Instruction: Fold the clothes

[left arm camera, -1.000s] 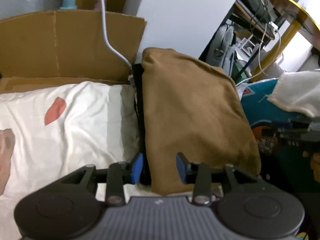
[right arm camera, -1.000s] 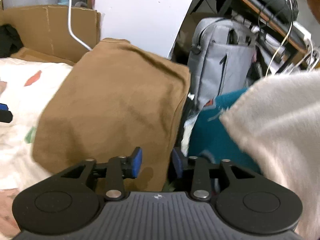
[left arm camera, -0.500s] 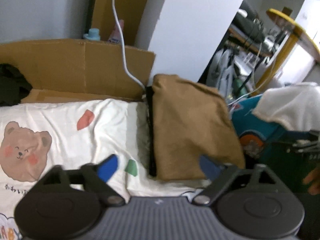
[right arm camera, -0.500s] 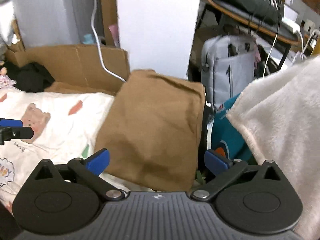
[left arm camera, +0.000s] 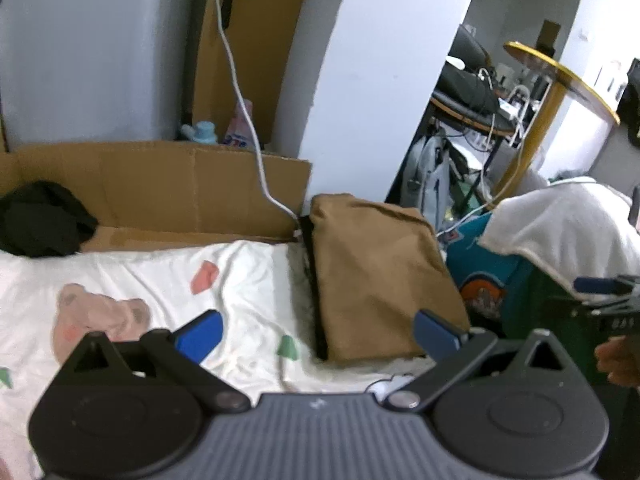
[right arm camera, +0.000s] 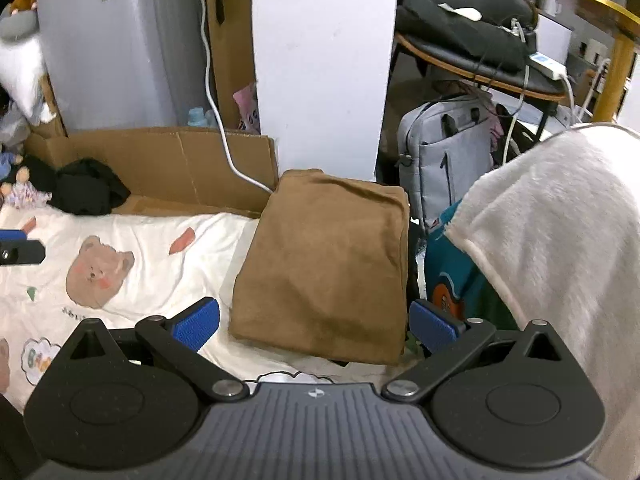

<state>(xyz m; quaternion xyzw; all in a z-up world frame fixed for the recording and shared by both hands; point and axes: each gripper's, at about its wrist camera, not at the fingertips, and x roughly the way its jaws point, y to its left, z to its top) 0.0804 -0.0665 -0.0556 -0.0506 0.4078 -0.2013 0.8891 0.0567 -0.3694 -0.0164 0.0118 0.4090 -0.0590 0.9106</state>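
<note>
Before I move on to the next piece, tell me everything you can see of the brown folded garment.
The brown garment is folded into a neat, thick rectangle of soft, matte cloth with slight creases. It lies flat at the edge of the white bear-print sheet, on top of something black. Its far end is near the cardboard. Neither gripper touches it.

One folded tan-brown cloth garment [right arm camera: 324,264] lies mid-frame. One crumpled black garment [right arm camera: 86,192] sits at left, and one fluffy white towel [right arm camera: 560,248] at right. There is one flattened brown cardboard box [right arm camera: 160,160], one grey fabric backpack [right arm camera: 444,152] and one white cable [right arm camera: 216,104].
</note>
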